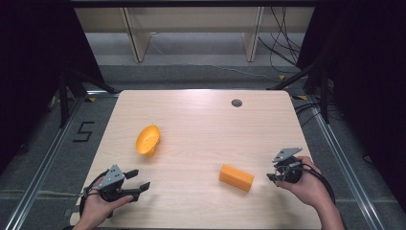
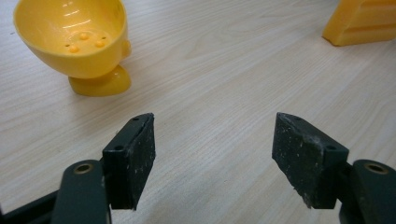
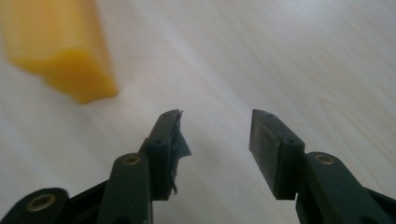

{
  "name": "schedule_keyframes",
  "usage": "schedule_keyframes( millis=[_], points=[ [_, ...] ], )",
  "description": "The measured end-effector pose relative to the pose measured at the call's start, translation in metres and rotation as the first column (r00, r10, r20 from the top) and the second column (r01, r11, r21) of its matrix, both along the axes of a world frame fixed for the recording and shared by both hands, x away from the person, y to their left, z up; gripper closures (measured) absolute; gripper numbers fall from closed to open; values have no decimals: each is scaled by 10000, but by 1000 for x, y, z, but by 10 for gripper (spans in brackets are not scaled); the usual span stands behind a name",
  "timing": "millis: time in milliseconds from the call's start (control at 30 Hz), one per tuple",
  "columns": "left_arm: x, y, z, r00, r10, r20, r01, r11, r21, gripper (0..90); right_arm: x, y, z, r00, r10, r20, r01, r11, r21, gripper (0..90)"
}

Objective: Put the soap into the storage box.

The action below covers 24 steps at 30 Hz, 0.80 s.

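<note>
A yellow bowl lies tipped on its side left of the table's middle; in the left gripper view the bowl sits at the upper left with its small foot on the wood. An orange block lies near the front, right of centre. My left gripper rests at the front left, open, its jaws wide apart with bare wood between them. My right gripper sits at the front right, just right of the block, open with nothing between its pads; the block is blurred at the upper left.
The light wooden table has a small dark round grommet near its far edge. Metal rails run along both sides on the floor, and cables lie at the back right.
</note>
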State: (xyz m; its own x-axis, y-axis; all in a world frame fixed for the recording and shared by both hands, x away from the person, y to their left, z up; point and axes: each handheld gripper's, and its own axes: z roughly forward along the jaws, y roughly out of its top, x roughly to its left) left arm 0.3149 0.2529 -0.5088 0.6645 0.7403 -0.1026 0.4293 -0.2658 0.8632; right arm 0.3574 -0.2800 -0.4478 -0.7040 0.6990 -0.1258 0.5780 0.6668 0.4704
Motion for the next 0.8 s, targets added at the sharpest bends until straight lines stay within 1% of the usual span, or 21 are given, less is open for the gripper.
schedule_keyframes(
  millis=[33, 67, 100, 133, 167, 233, 267, 300, 333, 367, 433, 500, 533, 567, 600, 633, 667, 700, 767, 800],
  points=[
    [0, 0, 0, 10000, -75, 42, 74, 10000, 58, 293, -1, 5, 5, 9987, 371, -351, -379, 9991, -215, 533],
    [0, 0, 0, 10000, -75, 42, 74, 10000, 58, 293, -1, 5, 5, 9987, 371, -351, -379, 9991, -215, 533],
    [-1, 1, 0, 10000, -71, 57, 70, 9998, 162, 294, -2, 12, 15, 9961, 716, -510, -739, 9962, -452, 523],
    [-1, 1, 0, 10000, -43, 11, 43, 9999, 129, 294, -1, 15, 20, 9932, 884, -760, -926, 9942, -539, 509],
    [-1, 2, 0, 10000, -85, 46, 85, 9998, 162, 294, -2, 18, 25, 9881, 1117, -1061, -1190, 9907, -654, 506],
    [-1, 3, 0, 9998, -123, 130, 120, 9997, 221, 294, -2, 24, 31, 9825, 1506, -1092, -1603, 9832, -869, 499],
    [-1, 3, 0, 9999, -88, 82, 86, 9996, 267, 294, -2, 28, 34, 9803, 1536, -1245, -1645, 9829, -826, 497],
    [-1, 3, 0, 9999, -88, 82, 86, 9996, 267, 294, -2, 28, 34, 9803, 1536, -1245, -1645, 9829, -826, 497],
    [-1, 3, 0, 9999, -136, 95, 133, 9994, 304, 294, -1, 36, 37, 9740, 1843, -1316, -1966, 9766, -874, 485],
    [-1, 2, 0, 9999, -148, 64, 146, 9997, 217, 294, 0, 39, 37, 9705, 1967, -1394, -2096, 9741, -845, 481],
    [-1, 2, 0, 9998, -182, 47, 181, 9994, 298, 294, 1, 44, 37, 9666, 2054, -1533, -2206, 9713, -895, 474],
    [-1, 2, 0, 9998, -198, 40, 197, 9993, 306, 294, 2, 46, 36, 9654, 2082, -1571, -2246, 9698, -947, 470],
    [-1, 2, 0, 9998, -197, 41, 196, 9993, 315, 294, 3, 49, 36, 9631, 2142, -1629, -2327, 9669, -1048, 462],
    [-1, 2, 0, 9998, -192, 30, 191, 9993, 313, 294, 4, 50, 37, 9612, 2211, -1650, -2400, 9650, -1052, 461],
    [-1, 2, -1, 9998, -217, 0, 217, 9994, 284, 294, 4, 51, 38, 9624, 2151, -1657, -2345, 9661, -1078, 461],
    [-1, 2, -1, 9998, -217, 0, 217, 9994, 284, 293, 4, 53, 39, 9629, 2182, -1588, -2370, 9652, -1107, 461],
    [-1, 2, -1, 9998, -199, 26, 198, 9994, 281, 294, 5, 54, 40, 9623, 2226, -1565, -2406, 9647, -1069, 459],
    [-2, 2, -1, 9998, -172, 25, 171, 9992, 365, 293, 5, 54, 41, 9616, 2263, -1553, -2436, 9644, -1028, 458],
    [-2, 1, -1, 9999, -146, -17, 146, 9993, 355, 293, 5, 56, 44, 9620, 2279, -1501, -2443, 9644, -1016, 457],
    [-2, 2, -1, 9998, -203, -36, 204, 9992, 337, 293, 5, 57, 45, 9600, 2358, -1512, -2520, 9626, -991, 456]
  ],
)
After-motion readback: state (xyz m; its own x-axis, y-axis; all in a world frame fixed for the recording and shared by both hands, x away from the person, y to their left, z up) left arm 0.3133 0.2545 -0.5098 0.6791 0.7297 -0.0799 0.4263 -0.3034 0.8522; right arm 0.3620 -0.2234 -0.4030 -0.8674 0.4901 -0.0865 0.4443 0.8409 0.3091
